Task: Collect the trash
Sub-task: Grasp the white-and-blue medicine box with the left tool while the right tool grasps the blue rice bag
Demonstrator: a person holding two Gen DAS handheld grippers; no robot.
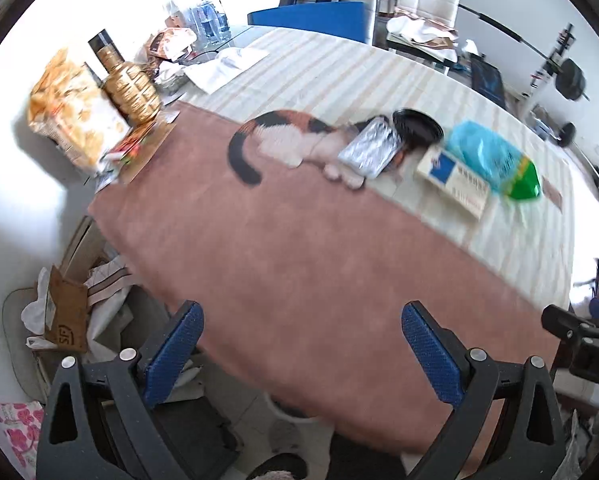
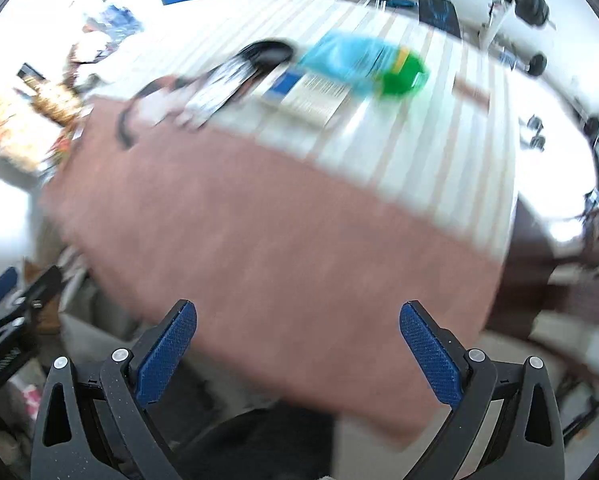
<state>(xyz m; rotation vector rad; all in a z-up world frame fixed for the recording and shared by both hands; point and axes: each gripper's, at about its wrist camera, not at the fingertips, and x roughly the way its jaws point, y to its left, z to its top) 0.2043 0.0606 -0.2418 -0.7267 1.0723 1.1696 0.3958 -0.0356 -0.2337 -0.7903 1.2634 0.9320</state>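
Table [image 1: 299,260] is cluttered; trash sits far side: foil pouch [image 1: 371,150], box [image 1: 455,182], blue bag [image 1: 487,156]. Left gripper [image 1: 303,344] and right gripper [image 2: 299,344] both spread, empty. Risk: overlapping items, so a grab drags neighbours.

both wrist views look down and forward from the near edge of the tabletop [image 1: 299,240], sharing its pink cloth and far clutter; the right view is blurred.
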